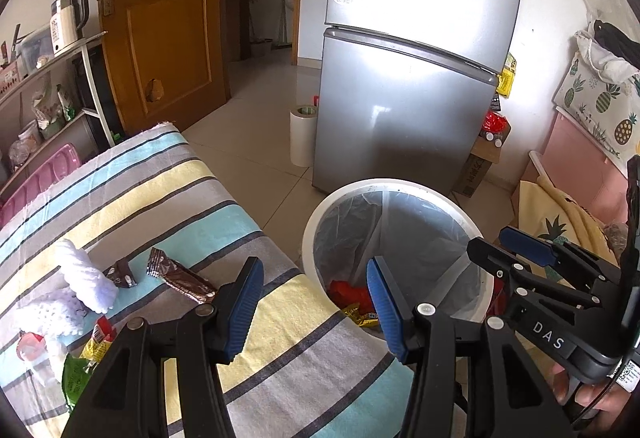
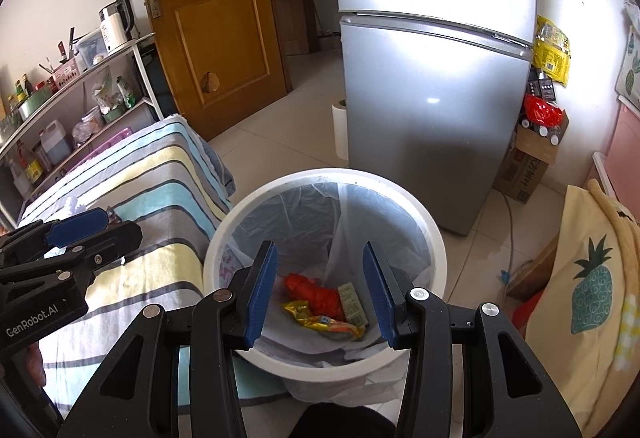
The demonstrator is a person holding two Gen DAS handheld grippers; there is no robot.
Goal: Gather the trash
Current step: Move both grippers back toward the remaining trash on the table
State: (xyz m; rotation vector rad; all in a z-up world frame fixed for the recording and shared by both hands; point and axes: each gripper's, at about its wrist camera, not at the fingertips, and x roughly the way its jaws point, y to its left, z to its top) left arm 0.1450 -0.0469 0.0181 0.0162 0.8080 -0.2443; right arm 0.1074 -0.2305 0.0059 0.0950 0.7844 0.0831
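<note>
A white trash bin with a clear liner stands on the floor beside a striped cloth surface. A red wrapper, a yellow wrapper and a printed packet lie in its bottom. My right gripper hangs open over the bin with nothing between its fingers. My left gripper is open and empty at the cloth's edge next to the bin. On the cloth lie a long brown wrapper, a small brown wrapper, white tissue, a red-yellow wrapper and a green packet.
A silver fridge stands behind the bin with a paper roll at its left and a cardboard box at its right. A wooden door and a shelf with a kettle are at the left. Pineapple-print cloth lies at the right.
</note>
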